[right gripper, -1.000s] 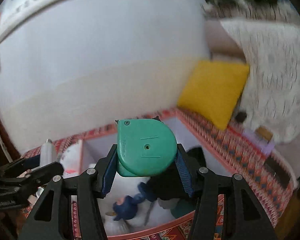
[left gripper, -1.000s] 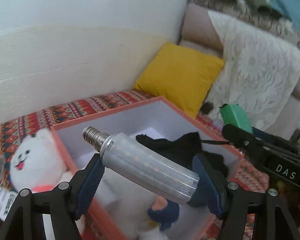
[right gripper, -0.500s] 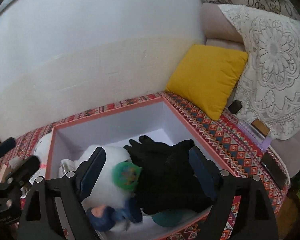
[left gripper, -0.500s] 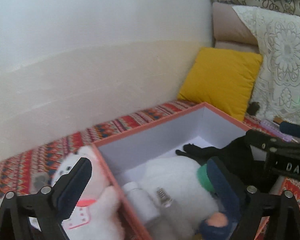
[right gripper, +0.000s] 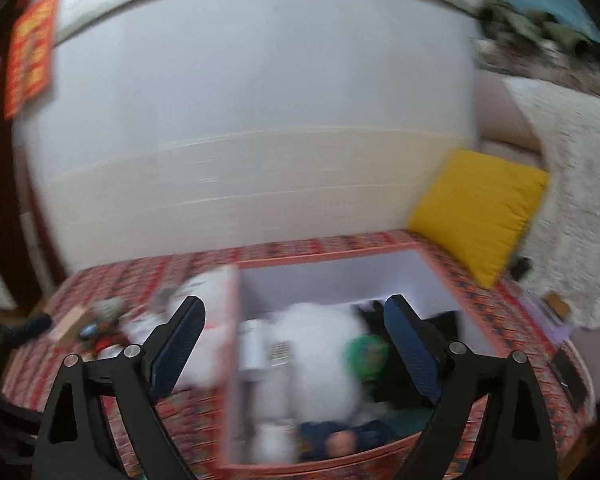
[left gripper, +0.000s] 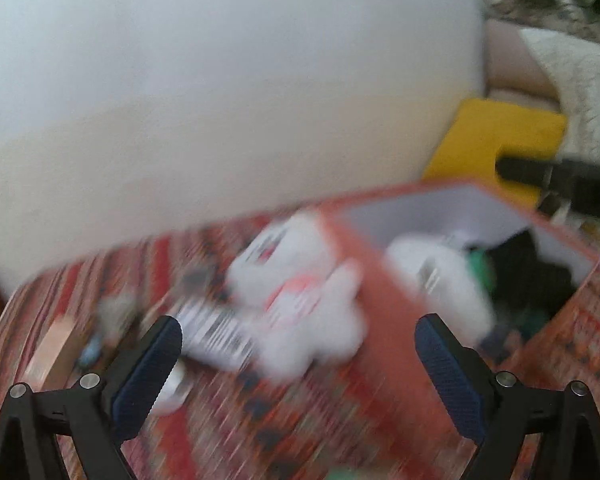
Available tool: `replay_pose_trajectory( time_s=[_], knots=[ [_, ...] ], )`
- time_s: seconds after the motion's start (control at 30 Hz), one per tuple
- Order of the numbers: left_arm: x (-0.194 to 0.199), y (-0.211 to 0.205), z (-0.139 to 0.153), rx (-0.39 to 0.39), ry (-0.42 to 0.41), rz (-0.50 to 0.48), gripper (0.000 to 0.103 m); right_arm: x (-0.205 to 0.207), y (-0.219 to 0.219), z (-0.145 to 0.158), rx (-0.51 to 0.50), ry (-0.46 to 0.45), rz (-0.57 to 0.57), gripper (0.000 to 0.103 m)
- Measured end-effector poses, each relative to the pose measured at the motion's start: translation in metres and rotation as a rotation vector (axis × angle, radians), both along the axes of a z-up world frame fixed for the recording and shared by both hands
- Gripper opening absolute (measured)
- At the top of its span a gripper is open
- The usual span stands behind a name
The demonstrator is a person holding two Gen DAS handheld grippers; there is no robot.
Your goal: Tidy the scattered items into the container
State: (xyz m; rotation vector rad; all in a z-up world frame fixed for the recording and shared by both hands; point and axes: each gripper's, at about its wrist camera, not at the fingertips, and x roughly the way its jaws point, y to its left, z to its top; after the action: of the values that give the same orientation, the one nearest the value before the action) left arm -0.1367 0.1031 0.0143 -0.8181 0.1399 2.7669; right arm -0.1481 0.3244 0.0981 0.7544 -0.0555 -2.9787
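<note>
With both grippers empty, the left gripper spread wide and the right gripper opening, the white plush beside the box is judged next to be grasped.

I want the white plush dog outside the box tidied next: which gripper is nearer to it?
Left. The left gripper is open right in front of the plush dog; the right gripper, jaws opening and empty, faces into the box beside it.

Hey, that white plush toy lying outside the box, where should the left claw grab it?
Probably across the plush toy's soft middle, coming from above on the side away from the box, since it leans on that wall. The open left claw already frames it.
</note>
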Motion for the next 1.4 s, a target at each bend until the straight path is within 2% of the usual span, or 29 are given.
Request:
replay_pose_trajectory(
  time_s=[0.1,0.2,0.33,0.47,0.5,0.63,0.8,0.9,1.07,1.1,1.13,1.17,1.2,1.23,1.4],
  knots=[
    [0.026,-0.06,-0.036,-0.019,-0.067,0.086,0.097,0.001,-0.052,-0.016,-0.017,-0.044,0.167,0.095],
    [0.046,-0.118,-0.068,-0.04,-0.123,0.182,0.097,-0.001,-0.11,-0.045,-0.036,-0.134,0.337,0.095],
    [0.06,-0.186,-0.098,-0.015,-0.193,0.294,0.097,-0.006,-0.166,-0.087,-0.015,-0.256,0.441,0.095],
    [0.039,-0.221,-0.109,0.042,-0.243,0.25,0.097,-0.01,-0.204,-0.128,0.026,-0.359,0.468,0.095],
    [0.024,-0.228,-0.113,0.031,-0.27,0.229,0.097,-0.011,-0.208,-0.138,0.036,-0.377,0.471,0.095],
    [-0.026,-0.232,-0.119,-0.033,-0.302,0.195,0.097,-0.015,-0.219,-0.164,0.072,-0.424,0.484,0.095],
    [-0.1,-0.238,-0.122,0.001,-0.319,0.146,0.097,-0.025,-0.228,-0.187,0.09,-0.476,0.511,0.095],
    [-0.149,-0.238,-0.136,0.026,-0.393,0.135,0.097,-0.034,-0.227,-0.198,0.063,-0.514,0.508,0.095],
    [-0.22,-0.231,-0.15,0.002,-0.415,0.147,0.097,-0.067,-0.233,-0.225,0.054,-0.58,0.479,0.094],
    [-0.23,-0.23,-0.15,0.018,-0.408,0.145,0.088,-0.074,-0.235,-0.231,0.054,-0.593,0.472,0.093],
    [-0.235,-0.229,-0.15,0.04,-0.412,0.133,0.075,-0.08,-0.238,-0.235,0.056,-0.598,0.47,0.091],
    [-0.24,-0.228,-0.149,0.068,-0.421,0.121,0.072,-0.086,-0.243,-0.237,0.064,-0.592,0.473,0.091],
    [-0.241,-0.229,-0.147,0.08,-0.418,0.128,0.059,-0.094,-0.25,-0.239,0.071,-0.581,0.473,0.091],
    [-0.239,-0.23,-0.144,0.084,-0.414,0.143,0.053,-0.102,-0.256,-0.24,0.071,-0.571,0.47,0.091],
    [-0.191,-0.238,-0.126,0.123,-0.385,0.137,0.053,-0.144,-0.271,-0.232,-0.104,-0.553,0.447,0.091]
  ],
)
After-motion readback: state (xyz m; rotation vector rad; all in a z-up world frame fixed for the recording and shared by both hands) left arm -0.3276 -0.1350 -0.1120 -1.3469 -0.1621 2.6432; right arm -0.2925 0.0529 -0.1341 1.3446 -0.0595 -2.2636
